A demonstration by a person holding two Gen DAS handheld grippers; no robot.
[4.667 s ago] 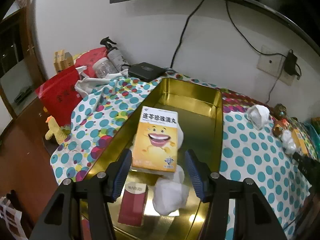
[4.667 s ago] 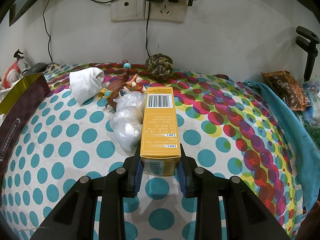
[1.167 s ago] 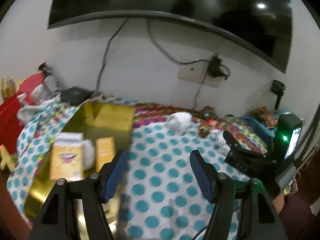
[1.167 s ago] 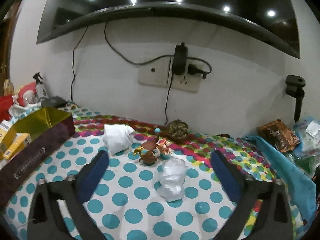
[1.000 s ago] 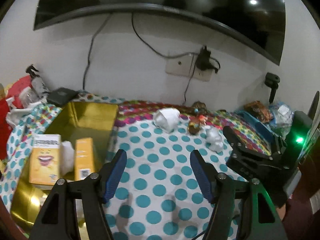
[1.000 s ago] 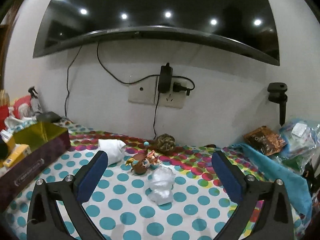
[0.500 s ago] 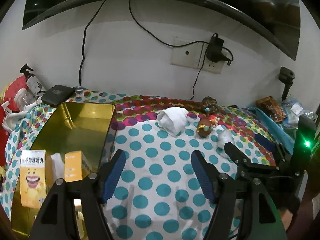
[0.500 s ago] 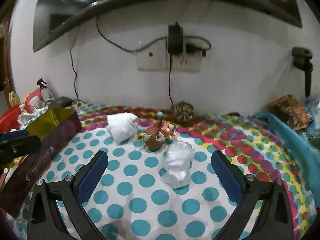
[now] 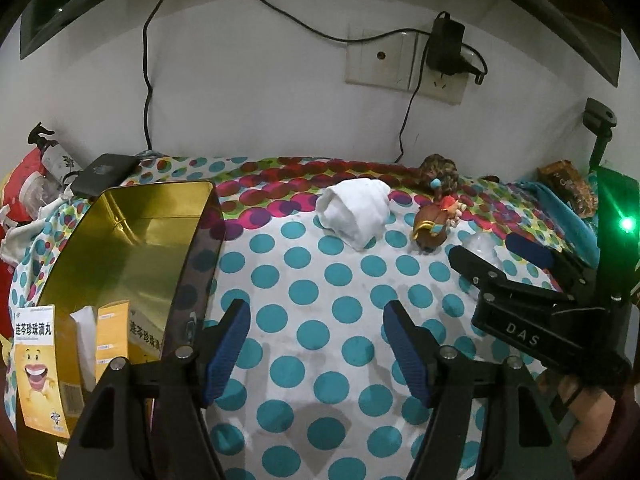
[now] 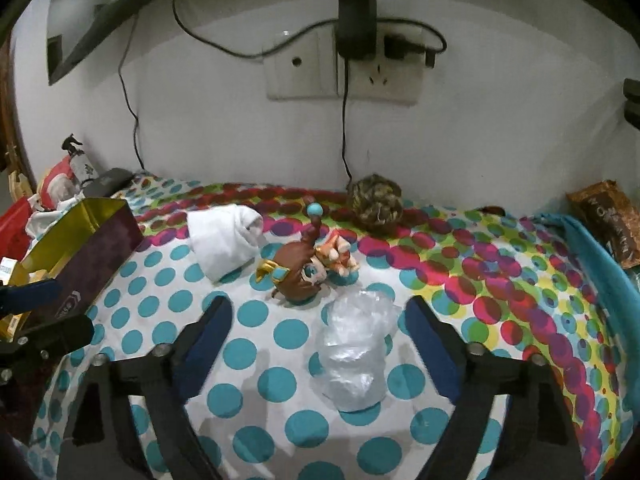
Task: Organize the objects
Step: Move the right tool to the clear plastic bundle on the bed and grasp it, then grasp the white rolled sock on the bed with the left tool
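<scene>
A gold tin box stands at the left on the polka-dot cloth and holds two yellow medicine boxes and white tissue. My left gripper is open and empty over bare cloth right of the tin. My right gripper is open and empty, its jaws either side of a clear plastic bag just ahead. Beyond lie a brown toy figure, a rolled white cloth and a woven rope ball. The tin also shows in the right wrist view.
A wall with sockets, a plugged charger and cables stands behind. A blue cloth and a brown snack packet lie at the right. A black device, a spray bottle and red bags crowd the far left.
Earlier the right gripper held a yellow box, which now lies in the tin. Both grippers have since dropped lower and closer to the cloth; the right one now straddles the plastic bag.
</scene>
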